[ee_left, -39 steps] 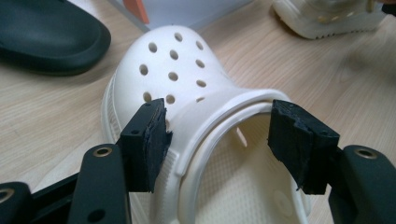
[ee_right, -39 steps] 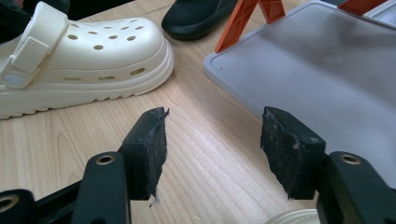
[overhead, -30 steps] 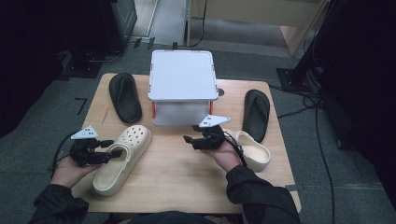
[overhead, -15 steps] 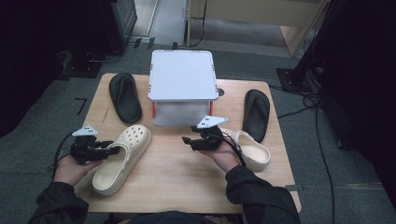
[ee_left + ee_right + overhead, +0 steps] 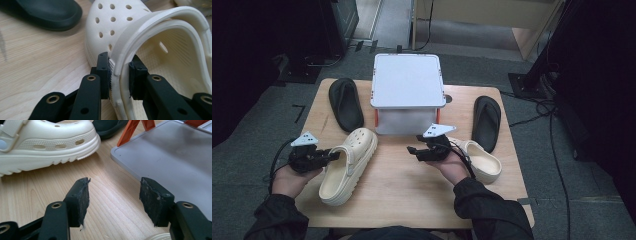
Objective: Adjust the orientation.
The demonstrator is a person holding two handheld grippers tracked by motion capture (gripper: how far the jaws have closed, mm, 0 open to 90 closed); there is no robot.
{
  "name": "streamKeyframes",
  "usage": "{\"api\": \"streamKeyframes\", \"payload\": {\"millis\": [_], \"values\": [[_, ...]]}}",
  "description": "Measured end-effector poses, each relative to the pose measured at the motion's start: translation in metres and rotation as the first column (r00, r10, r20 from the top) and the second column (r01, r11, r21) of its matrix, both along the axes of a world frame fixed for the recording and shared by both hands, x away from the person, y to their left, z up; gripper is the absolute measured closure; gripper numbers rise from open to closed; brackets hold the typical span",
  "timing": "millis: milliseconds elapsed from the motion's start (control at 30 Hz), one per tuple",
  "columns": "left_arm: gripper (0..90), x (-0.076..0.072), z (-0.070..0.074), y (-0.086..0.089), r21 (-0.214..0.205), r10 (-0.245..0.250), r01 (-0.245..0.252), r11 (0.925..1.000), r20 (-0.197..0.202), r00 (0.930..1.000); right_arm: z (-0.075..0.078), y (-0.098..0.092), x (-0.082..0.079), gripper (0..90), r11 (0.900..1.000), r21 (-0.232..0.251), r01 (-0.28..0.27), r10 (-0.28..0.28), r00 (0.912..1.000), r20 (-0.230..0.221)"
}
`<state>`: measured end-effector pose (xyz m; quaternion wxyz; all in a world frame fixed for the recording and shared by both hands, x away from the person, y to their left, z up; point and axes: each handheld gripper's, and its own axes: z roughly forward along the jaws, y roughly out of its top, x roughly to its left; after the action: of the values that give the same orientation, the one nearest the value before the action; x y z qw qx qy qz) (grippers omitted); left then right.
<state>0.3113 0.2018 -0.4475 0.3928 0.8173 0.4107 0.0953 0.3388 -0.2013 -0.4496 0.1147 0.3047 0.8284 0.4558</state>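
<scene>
Cream clog (image 5: pixel 346 165), rim pinched by just-closing left gripper (image 5: pixel 323 157) fingers; right gripper (image 5: pixel 418 151) fingers wide beside box (image 5: pixel 407 82).

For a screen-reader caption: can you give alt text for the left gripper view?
The left gripper has just been closing its two black jaws on the heel strap of a cream perforated clog, the strap between the pads. The clog lies on a light wooden table, with a black shoe behind it.

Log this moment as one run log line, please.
left gripper: jaws just closing on cream clog side wall | right gripper: open, nothing held, beside storage box
</scene>
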Motion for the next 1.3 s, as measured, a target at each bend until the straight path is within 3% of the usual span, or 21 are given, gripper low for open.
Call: {"api": "streamKeyframes", "payload": {"millis": [333,400,600,800,967,1167,1300], "values": [[75.7,0.014,0.014,-0.04,-0.028,-0.049,0.05,0.9983,0.049,0.9976,0.0,-0.004,-0.002,41.5,0.9998,0.003,0.022,-0.022,0.9998,-0.001],[75.7,0.018,0.016,-0.045,-0.024,-0.05,0.052,0.9984,0.069,0.9964,0.0,-0.005,-0.002,41.5,0.9998,0.0,0.022,-0.022,0.9998,-0.002],[75.7,0.038,0.022,-0.062,-0.036,-0.037,0.039,0.9986,0.057,0.9977,0.0,-0.009,-0.004,41.6,0.9988,0.019,0.045,-0.045,0.9989,-0.011],[75.6,0.06,0.028,-0.087,-0.013,-0.048,0.049,0.9987,0.082,0.9954,0.0,-0.008,-0.006,41.6,0.9987,0.018,0.047,-0.047,0.9989,-0.001],[75.6,0.073,0.024,-0.099,-0.015,-0.023,0.024,0.9996,0.097,0.995,-0.002,-0.008,-0.006,41.5,0.9988,0.013,0.046,-0.046,0.9989,-0.007],[74.2,0.078,0.013,-0.105,-0.015,-0.021,0.022,0.9997,0.066,0.9976,-0.004,-0.003,-0.006,41.6,0.9991,0.013,0.041,-0.04,0.9991,-0.015],[70.4,0.077,0.01,-0.109,-0.044,-0.049,0.051,0.9977,0.05,0.9975,-0.005,0.004,-0.006,42.6,0.9992,0.007,0.039,-0.039,0.999,-0.024]]}}
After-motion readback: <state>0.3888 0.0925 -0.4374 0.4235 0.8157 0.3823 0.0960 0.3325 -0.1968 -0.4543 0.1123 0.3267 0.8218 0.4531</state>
